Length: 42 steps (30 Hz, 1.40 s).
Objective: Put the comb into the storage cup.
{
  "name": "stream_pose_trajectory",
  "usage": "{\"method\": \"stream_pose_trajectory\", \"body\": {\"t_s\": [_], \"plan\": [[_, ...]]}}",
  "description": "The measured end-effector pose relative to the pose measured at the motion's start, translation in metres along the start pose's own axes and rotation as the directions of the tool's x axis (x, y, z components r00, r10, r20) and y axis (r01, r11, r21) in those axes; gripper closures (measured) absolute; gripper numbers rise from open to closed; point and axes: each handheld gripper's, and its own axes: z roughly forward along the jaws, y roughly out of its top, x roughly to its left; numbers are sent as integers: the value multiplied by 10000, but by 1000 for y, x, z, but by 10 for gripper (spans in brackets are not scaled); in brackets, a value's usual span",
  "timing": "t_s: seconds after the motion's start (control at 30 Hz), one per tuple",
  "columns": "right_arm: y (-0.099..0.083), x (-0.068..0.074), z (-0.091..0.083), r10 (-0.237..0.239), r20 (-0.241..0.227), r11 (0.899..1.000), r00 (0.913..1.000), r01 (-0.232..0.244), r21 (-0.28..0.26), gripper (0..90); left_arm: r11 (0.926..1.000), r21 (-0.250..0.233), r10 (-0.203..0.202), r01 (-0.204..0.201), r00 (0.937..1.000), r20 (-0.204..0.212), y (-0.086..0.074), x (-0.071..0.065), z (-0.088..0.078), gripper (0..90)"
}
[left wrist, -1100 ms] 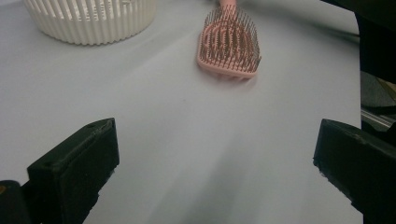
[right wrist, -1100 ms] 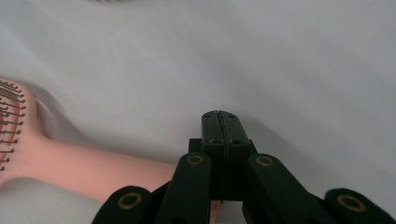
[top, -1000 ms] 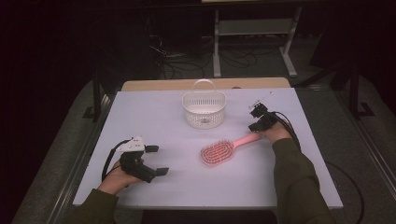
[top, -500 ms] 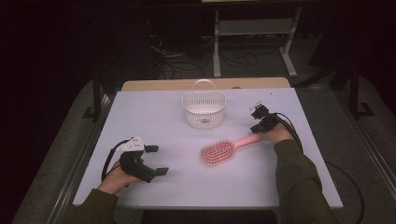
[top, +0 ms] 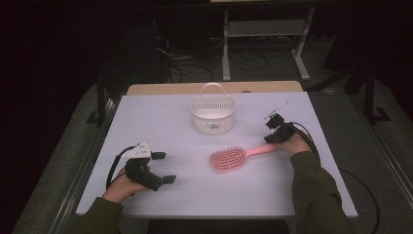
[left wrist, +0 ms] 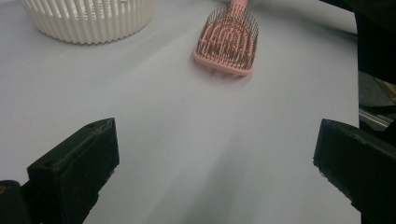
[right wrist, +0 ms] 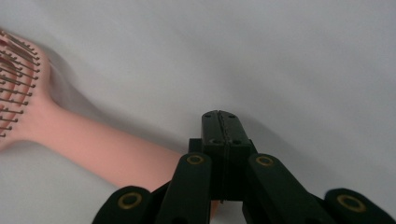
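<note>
Hairbrush [top: 229, 160], pink, lies bristles-up on the white bench [top: 160, 122], right of centre, handle toward the right hand-held gripper [top: 272, 138]. In the right gripper view that gripper's jaws are pressed together, tips flush, with the handle end passing beneath them; whether they pinch it cannot be told. Left hand-held gripper [top: 163, 168] rests near the front left edge, jaws wide apart, nothing between them, well apart from the brush. White slotted basket [top: 213, 113] stands behind the brush, near the far edge.
</note>
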Motion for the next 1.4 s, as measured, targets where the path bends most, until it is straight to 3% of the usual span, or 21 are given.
{"method": "stream_pose_trajectory", "body": {"t_s": [0.7,1.4], "plan": [[-18,7,-6,-149,-12,9997,9999,150,185,890,10000,48,-1,1,10000,29,0,0,1,0],[-44,15,-13,-115,-346,9999,9993,115,6,890,9999,102,44,-44,10000,48,0,-1,2,0]]}}
